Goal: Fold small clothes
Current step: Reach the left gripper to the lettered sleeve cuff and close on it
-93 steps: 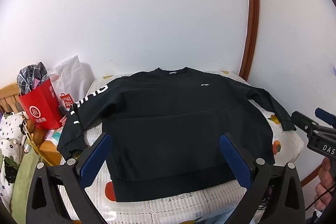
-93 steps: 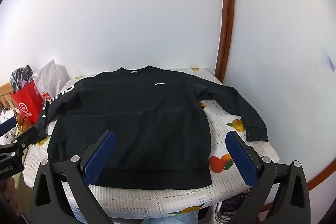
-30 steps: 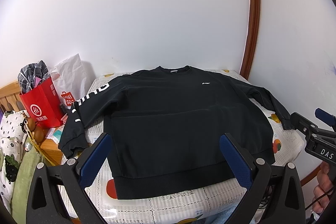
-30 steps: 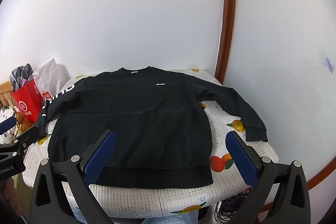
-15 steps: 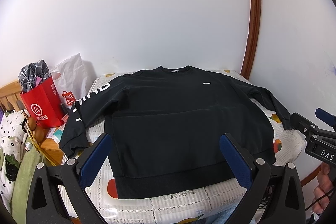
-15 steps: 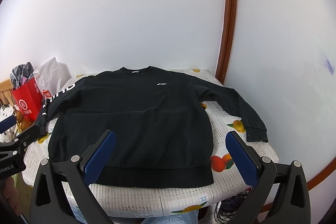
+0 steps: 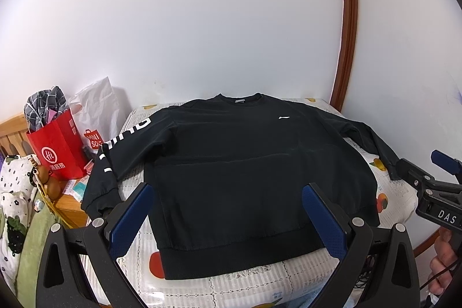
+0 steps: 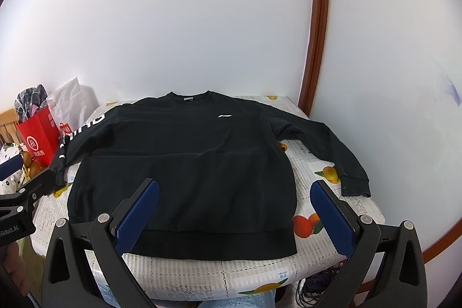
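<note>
While the black sweatshirt (image 7: 245, 169) lies flat, front up, on the fruit-print table cover (image 7: 384, 201), collar at the far wall and hem at the near edge, almost nothing changes in the left wrist view across the last three seconds: only a slight drift of framing, the garment unmoved. The left gripper (image 7: 228, 217) hangs above the near hem with jaws spread wide, holding nothing; the lettered sleeve (image 7: 115, 152) trails off the left edge toward the red shopping bag (image 7: 57, 149). In the right wrist view the right gripper (image 8: 234, 210) is likewise released and empty, poised over the hem, again matching the earlier frames. The plain sleeve (image 8: 329, 149) lies out to the right, cuff near the table edge. Judgement: folding not yet begun; both tools appear to be lining up, and a sleeve fold inward seems the likely first step.
</note>
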Demonstrator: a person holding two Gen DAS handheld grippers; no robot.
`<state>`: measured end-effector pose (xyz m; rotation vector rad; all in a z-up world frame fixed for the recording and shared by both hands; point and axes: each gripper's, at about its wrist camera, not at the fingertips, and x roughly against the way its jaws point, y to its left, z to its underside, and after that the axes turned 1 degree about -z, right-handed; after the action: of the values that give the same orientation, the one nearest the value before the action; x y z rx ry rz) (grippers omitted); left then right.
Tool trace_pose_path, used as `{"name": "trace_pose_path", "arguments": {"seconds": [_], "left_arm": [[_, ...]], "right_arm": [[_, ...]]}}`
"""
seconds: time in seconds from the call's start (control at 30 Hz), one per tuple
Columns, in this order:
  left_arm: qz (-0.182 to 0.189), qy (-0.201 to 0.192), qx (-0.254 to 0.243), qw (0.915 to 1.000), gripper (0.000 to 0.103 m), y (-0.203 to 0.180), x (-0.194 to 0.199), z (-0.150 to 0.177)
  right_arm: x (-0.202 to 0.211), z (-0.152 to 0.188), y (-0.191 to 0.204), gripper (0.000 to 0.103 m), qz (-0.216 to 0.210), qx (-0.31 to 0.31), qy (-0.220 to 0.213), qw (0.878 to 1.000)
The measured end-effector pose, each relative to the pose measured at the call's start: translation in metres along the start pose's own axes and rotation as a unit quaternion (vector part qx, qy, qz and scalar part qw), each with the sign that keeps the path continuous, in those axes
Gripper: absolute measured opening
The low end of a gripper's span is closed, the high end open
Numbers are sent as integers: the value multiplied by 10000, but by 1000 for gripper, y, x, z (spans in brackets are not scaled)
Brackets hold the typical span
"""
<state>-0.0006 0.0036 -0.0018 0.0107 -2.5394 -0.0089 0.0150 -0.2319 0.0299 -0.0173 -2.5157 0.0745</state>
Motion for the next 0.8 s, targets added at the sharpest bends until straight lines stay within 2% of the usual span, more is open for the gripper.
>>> {"name": "trace_pose_path", "arguments": {"seconds": [0.27,0.43,0.6,0.7,0.8], "left_arm": [[-14,162,70,9998,103,14,-25,-6],[28,432,183,9989,103,31,-54,-4],[-276,873,300,9954,103,60,-99,5],[-461,1166,473,9910,103,84,-124,14],[-853,1332,591,9856,102,110,-146,21]], "right_arm": [[-22,-7,7,103,-12,54,166,9998],[-52,-7,16,103,-80,189,411,9989],[-88,-3,20,103,47,308,625,9976],[-110,-2,20,103,-129,329,743,9966],[-131,-3,16,103,-143,224,823,9963]]}}
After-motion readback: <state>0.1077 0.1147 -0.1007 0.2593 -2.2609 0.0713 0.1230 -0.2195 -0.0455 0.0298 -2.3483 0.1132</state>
